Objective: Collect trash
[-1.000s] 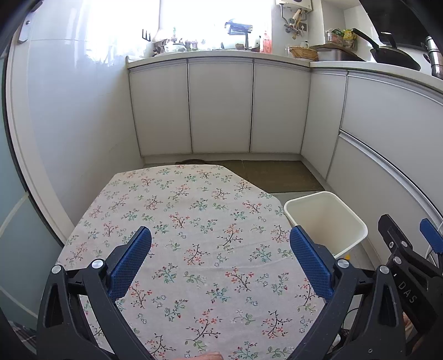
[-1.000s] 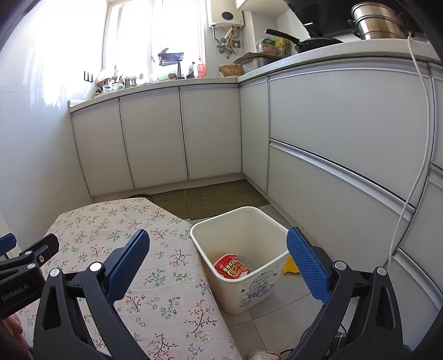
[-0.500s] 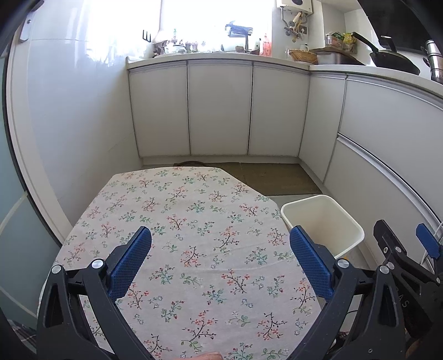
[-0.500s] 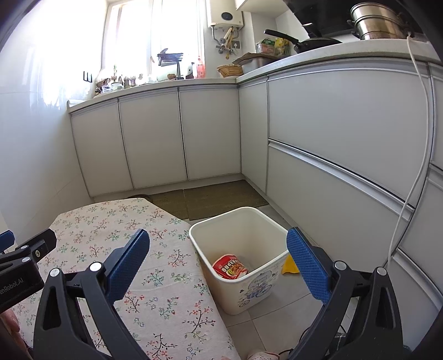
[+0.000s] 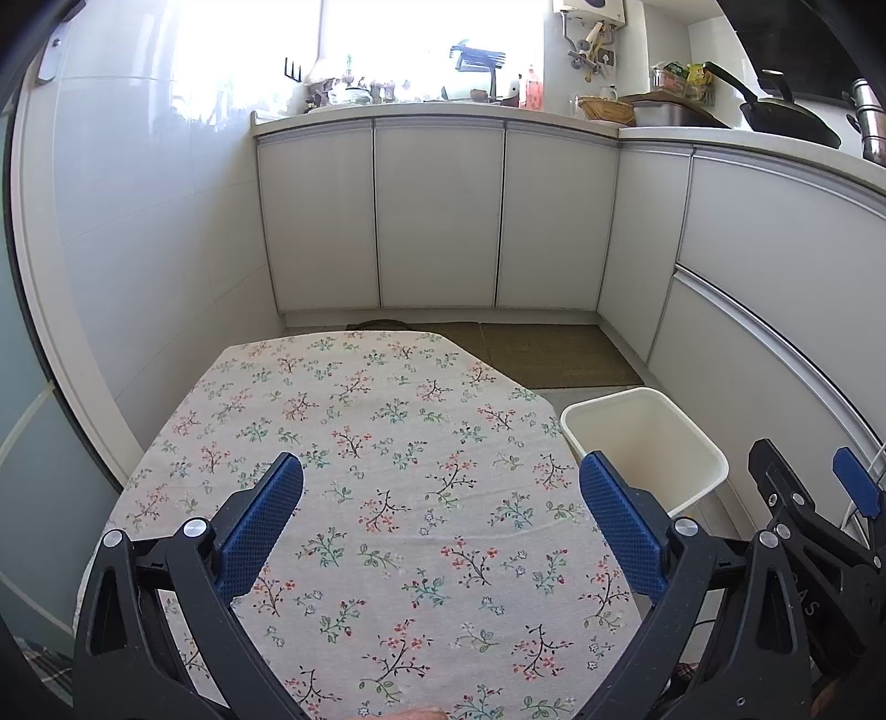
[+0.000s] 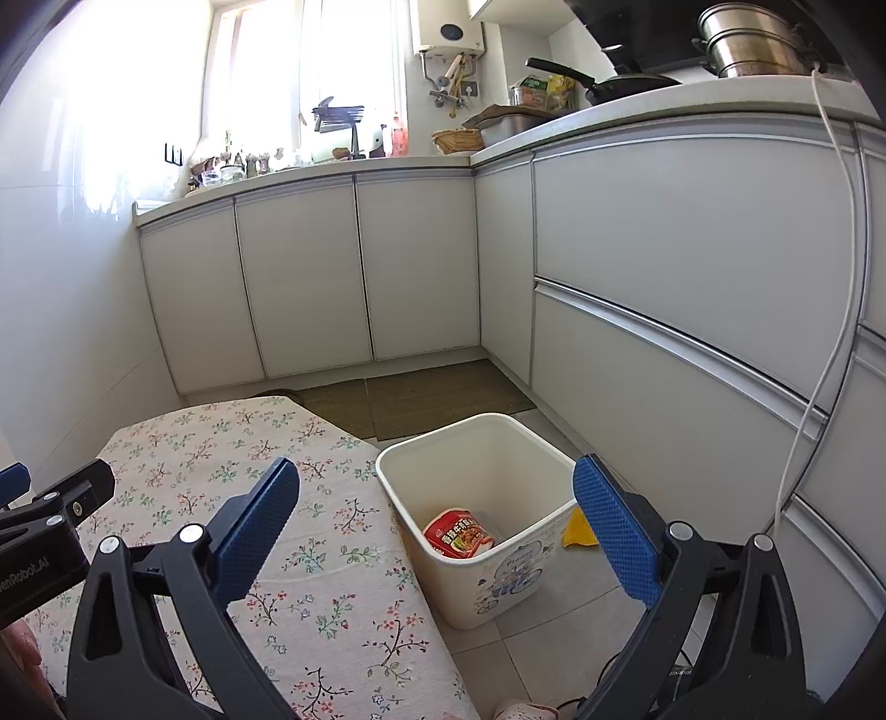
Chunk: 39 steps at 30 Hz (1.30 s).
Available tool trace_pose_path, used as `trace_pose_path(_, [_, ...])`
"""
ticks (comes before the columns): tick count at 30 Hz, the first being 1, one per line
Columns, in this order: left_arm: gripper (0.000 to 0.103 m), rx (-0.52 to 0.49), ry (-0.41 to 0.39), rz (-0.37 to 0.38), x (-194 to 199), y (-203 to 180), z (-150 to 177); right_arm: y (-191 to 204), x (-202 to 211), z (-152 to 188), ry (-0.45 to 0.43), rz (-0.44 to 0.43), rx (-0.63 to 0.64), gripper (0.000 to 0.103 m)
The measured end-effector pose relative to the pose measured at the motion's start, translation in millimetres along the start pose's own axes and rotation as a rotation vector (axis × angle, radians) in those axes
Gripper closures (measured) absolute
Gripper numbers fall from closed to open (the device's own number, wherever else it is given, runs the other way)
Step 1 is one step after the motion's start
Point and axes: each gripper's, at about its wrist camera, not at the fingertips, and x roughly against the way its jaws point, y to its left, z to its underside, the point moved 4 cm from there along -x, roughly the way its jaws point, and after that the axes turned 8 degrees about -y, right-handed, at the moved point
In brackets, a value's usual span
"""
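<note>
A cream waste bin (image 6: 501, 576) stands on the floor to the right of the table; it also shows in the left wrist view (image 5: 645, 437). A red instant-noodle cup (image 6: 458, 533) lies inside it. A yellow scrap (image 6: 578, 531) lies on the floor behind the bin. My left gripper (image 5: 440, 518) is open and empty above the floral tablecloth (image 5: 387, 454). My right gripper (image 6: 437, 518) is open and empty, above the table's right edge and the bin. No trash shows on the cloth.
White kitchen cabinets (image 5: 437, 216) line the back and right. A brown mat (image 6: 432, 396) lies on the floor beyond the table. A white cable (image 6: 830, 310) hangs along the right cabinets. Pots and pans (image 6: 753, 50) sit on the counter.
Both grippers have drawn back slightly toward me; the table and bin look a little farther. Both stay open and empty.
</note>
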Motion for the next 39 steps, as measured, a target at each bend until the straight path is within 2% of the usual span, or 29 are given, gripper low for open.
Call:
trace_pose_path(17, [0.007,-0.002,0.000,0.001,-1.3,0.9,-1.3,0.2,-0.5,1.6,0.005,-0.001,-0.002,0.007])
trace_pose_path(32, [0.012,-0.032,-0.005,0.040,-1.9,-2.5,1.5,3.3,0.1,3.8,0.007,0.007,-0.009,0.007])
trace_pose_path(39, [0.011,-0.023,-0.014,0.044,-1.4,-1.7,0.4,4.3,1.0,3.4,0.008,0.010,-0.012,0.007])
